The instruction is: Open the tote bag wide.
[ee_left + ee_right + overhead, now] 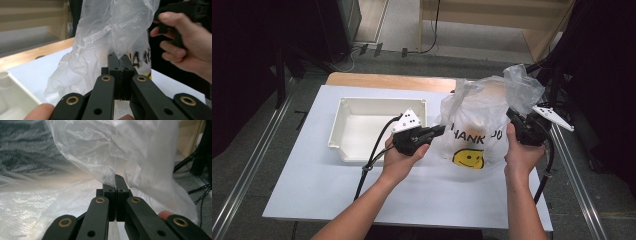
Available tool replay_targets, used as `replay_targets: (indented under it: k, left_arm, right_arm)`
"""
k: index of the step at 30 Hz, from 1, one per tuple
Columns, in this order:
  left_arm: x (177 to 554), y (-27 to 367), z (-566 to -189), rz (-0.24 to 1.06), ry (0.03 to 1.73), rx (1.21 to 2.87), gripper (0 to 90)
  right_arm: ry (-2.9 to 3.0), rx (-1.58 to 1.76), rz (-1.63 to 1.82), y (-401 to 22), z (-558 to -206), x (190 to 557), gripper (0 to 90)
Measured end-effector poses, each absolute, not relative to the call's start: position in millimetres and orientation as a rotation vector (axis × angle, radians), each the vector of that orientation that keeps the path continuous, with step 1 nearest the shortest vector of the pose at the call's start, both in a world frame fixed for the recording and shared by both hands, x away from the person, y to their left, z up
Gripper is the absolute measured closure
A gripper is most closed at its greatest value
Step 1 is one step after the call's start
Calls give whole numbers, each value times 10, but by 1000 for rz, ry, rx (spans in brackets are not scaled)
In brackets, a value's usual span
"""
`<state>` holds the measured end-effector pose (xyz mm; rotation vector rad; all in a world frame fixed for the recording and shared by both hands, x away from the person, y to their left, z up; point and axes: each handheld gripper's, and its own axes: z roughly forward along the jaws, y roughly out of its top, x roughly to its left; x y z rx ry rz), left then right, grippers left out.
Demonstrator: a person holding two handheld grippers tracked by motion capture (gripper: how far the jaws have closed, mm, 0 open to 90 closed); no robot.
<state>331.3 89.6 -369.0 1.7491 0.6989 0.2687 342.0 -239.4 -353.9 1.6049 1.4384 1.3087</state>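
**Plastic bag held between your two grippers, one on each side of it, beside a white tray.**

The plastic bag (474, 132), printed with a smiley face, stands upright on the white table (312, 190), just right of the empty white tray (379, 127). Your left gripper (439, 131) reaches into the bag's left side from the tray's near right corner, jaws pressed together on a fold of the film. Your right gripper (512, 116) sits at the bag's right edge, pointing up and inward, jaws likewise pinched on the film below the loose right handle. The bag lies directly between both grippers, its long axis vertical. Both grippers sit equally close, so pulling apart would likely spread the bag's mouth.
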Motion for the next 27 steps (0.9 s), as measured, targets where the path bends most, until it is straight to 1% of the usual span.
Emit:
replay_targets:
  k: [10, 18, 20, 21, 22, 23, 25, 27]
  left_arm:
    - [3313, 997, -3952, 243, 792, 1775, 900]
    - [3329, 1090, -4025, 223, 833, 1758, 900]
    - [3303, 1096, -4024, 241, 830, 1735, 900]
    - [3293, 1097, -4019, 246, 831, 1724, 781]
    - [3269, 1085, -4004, 260, 844, 1711, 613]
    - [3253, 1075, -3994, 269, 842, 1711, 472]
    - [3201, 1043, -3960, 282, 820, 1718, 297]
    - [3151, 1015, -3931, 311, 799, 1724, 161]
  right_arm:
    - [1379, 1546, 1320, -2555, -3578, 3220, 900]
    - [1340, 1552, 1312, -2680, -3582, 3184, 900]
    - [1338, 1552, 1328, -2689, -3581, 3173, 900]
    - [1344, 1539, 1334, -2678, -3580, 3166, 900]
    - [1349, 1523, 1340, -2666, -3579, 3162, 900]
    - [1359, 1506, 1347, -2637, -3576, 3152, 900]
    - [1371, 1481, 1357, -2591, -3570, 3142, 900]
    - [1374, 1460, 1378, -2551, -3565, 3131, 900]
